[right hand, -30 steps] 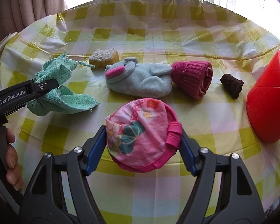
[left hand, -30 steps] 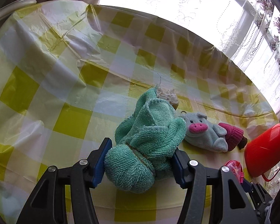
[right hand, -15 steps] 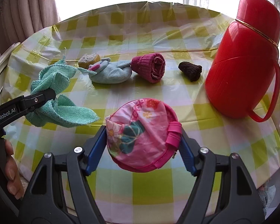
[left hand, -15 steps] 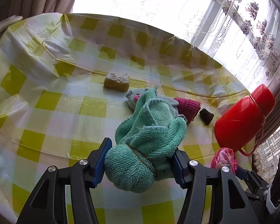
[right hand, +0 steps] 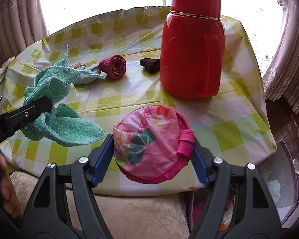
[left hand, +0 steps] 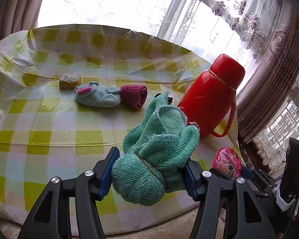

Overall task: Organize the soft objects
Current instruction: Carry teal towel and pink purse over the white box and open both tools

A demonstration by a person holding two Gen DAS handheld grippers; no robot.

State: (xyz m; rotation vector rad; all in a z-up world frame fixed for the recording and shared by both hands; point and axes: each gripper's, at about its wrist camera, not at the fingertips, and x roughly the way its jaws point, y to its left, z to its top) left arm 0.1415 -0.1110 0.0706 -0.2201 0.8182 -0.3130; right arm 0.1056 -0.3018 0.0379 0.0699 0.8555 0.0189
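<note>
My left gripper [left hand: 149, 176] is shut on a crumpled teal towel [left hand: 159, 145] and holds it in the air over the table's near edge; the towel also shows in the right wrist view [right hand: 55, 107]. My right gripper [right hand: 151, 155] is shut on a round pink floral pouch [right hand: 151, 143], also held off the table at its near edge. On the yellow checked tablecloth [left hand: 55, 123] lie a grey plush pig [left hand: 97, 97], a rolled magenta knit piece [left hand: 134, 95], a dark brown knit piece [right hand: 150, 64] and a tan sponge [left hand: 69, 79].
A tall red thermos jug [right hand: 191, 55] stands on the right of the table, also in the left wrist view [left hand: 211, 97]. Curtains and a bright window lie behind. A beige cushioned seat [right hand: 129, 215] is below the table's near edge.
Both grippers have pulled back and up from the table, still holding the towel and the pouch. The table and its objects now look farther off, and the thermos shows in full.
</note>
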